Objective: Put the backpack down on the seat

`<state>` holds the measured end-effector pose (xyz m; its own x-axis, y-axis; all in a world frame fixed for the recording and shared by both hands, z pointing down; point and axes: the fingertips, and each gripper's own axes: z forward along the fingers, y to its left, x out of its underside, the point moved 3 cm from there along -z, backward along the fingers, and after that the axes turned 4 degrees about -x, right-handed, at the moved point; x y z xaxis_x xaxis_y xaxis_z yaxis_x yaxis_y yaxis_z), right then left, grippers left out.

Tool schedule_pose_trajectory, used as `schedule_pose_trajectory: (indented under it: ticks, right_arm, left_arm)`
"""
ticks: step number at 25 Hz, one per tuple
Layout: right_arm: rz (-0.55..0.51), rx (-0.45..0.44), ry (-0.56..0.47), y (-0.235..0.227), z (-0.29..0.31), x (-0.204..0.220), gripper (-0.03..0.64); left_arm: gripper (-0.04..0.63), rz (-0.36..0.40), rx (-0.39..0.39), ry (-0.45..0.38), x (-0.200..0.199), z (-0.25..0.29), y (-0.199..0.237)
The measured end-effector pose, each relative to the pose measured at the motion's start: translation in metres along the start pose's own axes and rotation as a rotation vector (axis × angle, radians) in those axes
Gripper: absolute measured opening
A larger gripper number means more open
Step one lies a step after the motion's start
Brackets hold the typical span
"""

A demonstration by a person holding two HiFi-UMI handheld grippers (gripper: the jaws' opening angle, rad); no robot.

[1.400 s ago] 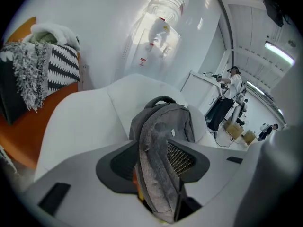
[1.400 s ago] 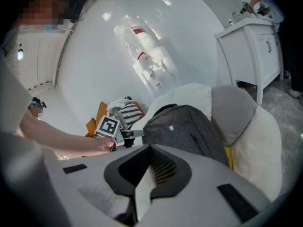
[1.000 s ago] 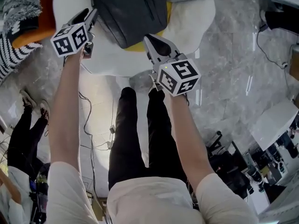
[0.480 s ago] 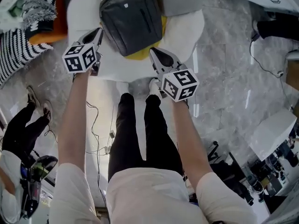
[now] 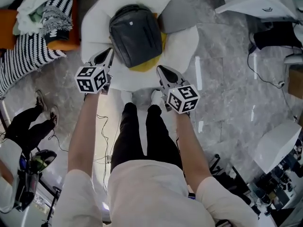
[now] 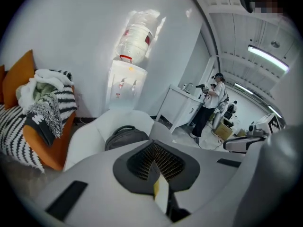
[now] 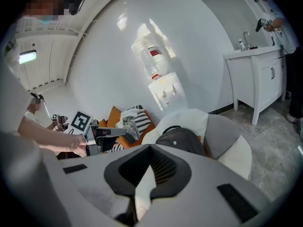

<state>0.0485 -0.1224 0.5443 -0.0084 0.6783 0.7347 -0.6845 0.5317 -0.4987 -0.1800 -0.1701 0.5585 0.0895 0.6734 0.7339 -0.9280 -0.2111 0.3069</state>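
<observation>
The black backpack (image 5: 136, 34) lies on the white seat (image 5: 187, 44). The left gripper (image 5: 106, 56) and right gripper (image 5: 162, 71) are closed, holding nothing.

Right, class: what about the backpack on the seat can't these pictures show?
Underside of the backpack: head view, hidden by its own body.
The yellow cushion: head view, mostly covered by the backpack.
Lower half of the backpack: left gripper view, behind the left gripper.
</observation>
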Motion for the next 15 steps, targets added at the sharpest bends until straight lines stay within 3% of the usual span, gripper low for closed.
schedule_pose_trajectory:
  ticks: [12, 15]
  right_arm:
    - [-0.012, -0.011, -0.015, 0.026, -0.072, -0.036, 0.023]
    - [-0.015, -0.017, -0.017, 0.029, -0.092, -0.044, 0.023]
  left_arm:
    - [0.017, 0.0, 0.018, -0.041, -0.033, -0.077, -0.065]
    - [0.017, 0.039, 0.019, -0.039, -0.037, -0.095, -0.087]
